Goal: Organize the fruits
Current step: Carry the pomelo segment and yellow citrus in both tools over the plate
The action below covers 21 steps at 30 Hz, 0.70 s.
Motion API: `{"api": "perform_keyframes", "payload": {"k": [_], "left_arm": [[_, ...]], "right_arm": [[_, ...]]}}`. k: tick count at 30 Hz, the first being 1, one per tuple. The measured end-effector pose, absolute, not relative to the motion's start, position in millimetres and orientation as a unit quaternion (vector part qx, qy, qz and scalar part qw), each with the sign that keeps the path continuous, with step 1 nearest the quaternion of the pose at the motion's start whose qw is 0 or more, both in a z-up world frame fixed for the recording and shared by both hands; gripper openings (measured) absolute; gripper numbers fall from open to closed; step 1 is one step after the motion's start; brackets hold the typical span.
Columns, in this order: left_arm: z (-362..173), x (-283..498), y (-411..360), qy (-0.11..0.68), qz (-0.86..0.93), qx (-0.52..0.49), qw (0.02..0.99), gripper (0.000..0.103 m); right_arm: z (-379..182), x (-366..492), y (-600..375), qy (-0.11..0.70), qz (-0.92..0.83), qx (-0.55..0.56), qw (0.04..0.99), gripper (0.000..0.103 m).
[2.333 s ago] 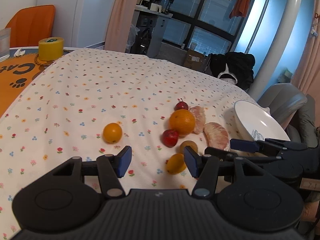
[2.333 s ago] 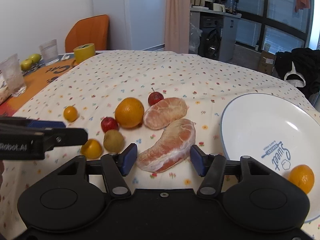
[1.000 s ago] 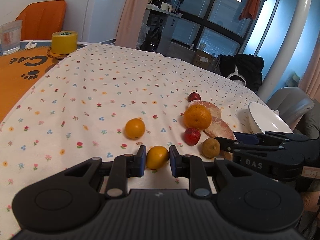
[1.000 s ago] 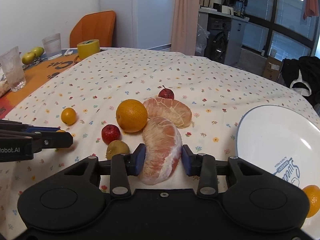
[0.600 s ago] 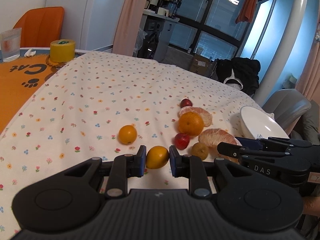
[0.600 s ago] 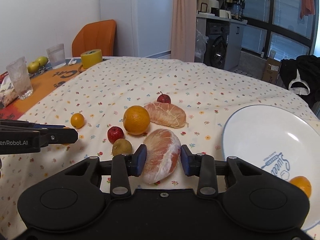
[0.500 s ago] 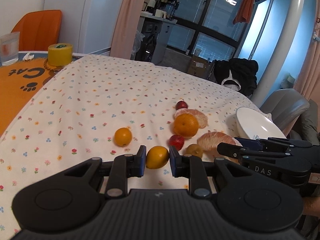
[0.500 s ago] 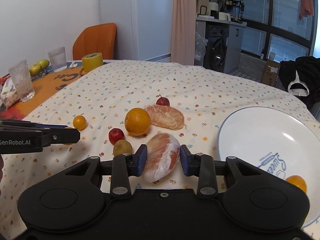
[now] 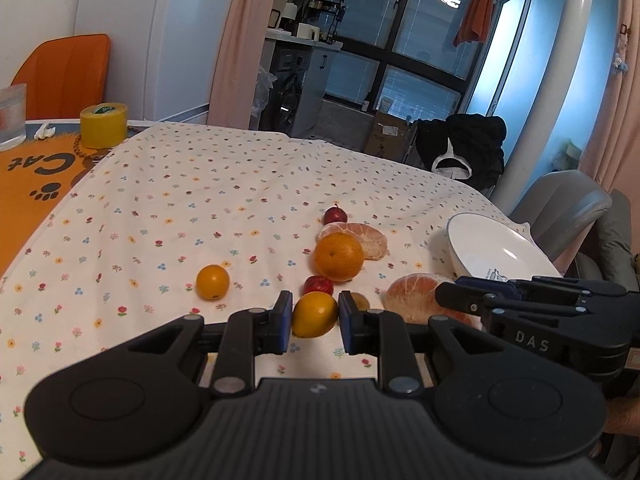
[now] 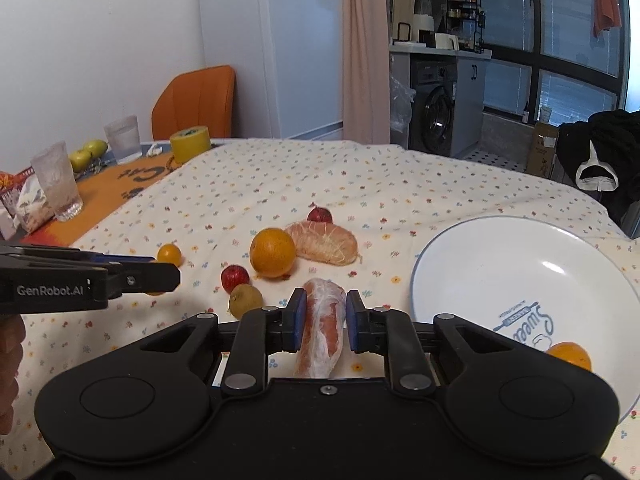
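My left gripper (image 9: pixel 314 322) is shut on a small yellow-orange fruit (image 9: pixel 314 314), held above the flowered cloth. My right gripper (image 10: pixel 323 322) is shut on a peeled pomelo segment (image 10: pixel 322 322), lifted off the table. On the cloth lie a big orange (image 10: pixel 273 252), a second pomelo segment (image 10: pixel 324 243), two small red fruits (image 10: pixel 235 278) (image 10: pixel 319 214), a brown kiwi (image 10: pixel 245 300) and a small orange (image 10: pixel 169 254). The white plate (image 10: pixel 500 264) at the right holds one small orange (image 10: pixel 570 355). The left gripper (image 10: pixel 120 274) shows side-on in the right wrist view.
Beyond the cloth at the far left stand a yellow tape roll (image 10: pixel 190 144), two glasses (image 10: pixel 56 186) (image 10: pixel 123 139), green fruits (image 10: pixel 88 154) and a snack bag (image 10: pixel 22 204) on an orange mat. An orange chair (image 10: pixel 196 102) is behind; a grey chair (image 9: pixel 560 212) is at the right.
Both grippers went from open to shut: the left took hold of the yellow-orange fruit, the right the near pomelo segment. Both have since risen with their fruit, and the segment now stands end-on between the right fingers.
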<state>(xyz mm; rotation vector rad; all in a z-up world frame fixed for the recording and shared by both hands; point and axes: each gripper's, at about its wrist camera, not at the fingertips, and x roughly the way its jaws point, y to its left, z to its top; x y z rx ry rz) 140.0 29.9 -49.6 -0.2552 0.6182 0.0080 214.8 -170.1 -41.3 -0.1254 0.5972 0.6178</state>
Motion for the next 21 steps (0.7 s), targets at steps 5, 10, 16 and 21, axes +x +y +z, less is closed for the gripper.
{"api": "perform_keyframes", "payload": {"k": [5, 10, 16, 21], "left_arm": [[-44, 143, 21, 0.298, -0.003, -0.118, 0.947, 0.023], [-38, 146, 8, 0.294, -0.012, -0.110, 0.949, 0.023], [-28, 153, -8, 0.284, -0.024, -0.100, 0.953, 0.023], [-22, 162, -23, 0.280, -0.038, -0.093, 0.955, 0.023]], "right_arm": [[-35, 215, -179, 0.283, 0.302, -0.054, 0.909, 0.018], [-29, 212, -191, 0.270, 0.301, -0.048, 0.913, 0.017], [-14, 215, -212, 0.250, 0.287, -0.034, 0.924, 0.017], [-7, 220, -234, 0.238, 0.267, -0.024, 0.934, 0.017]]}}
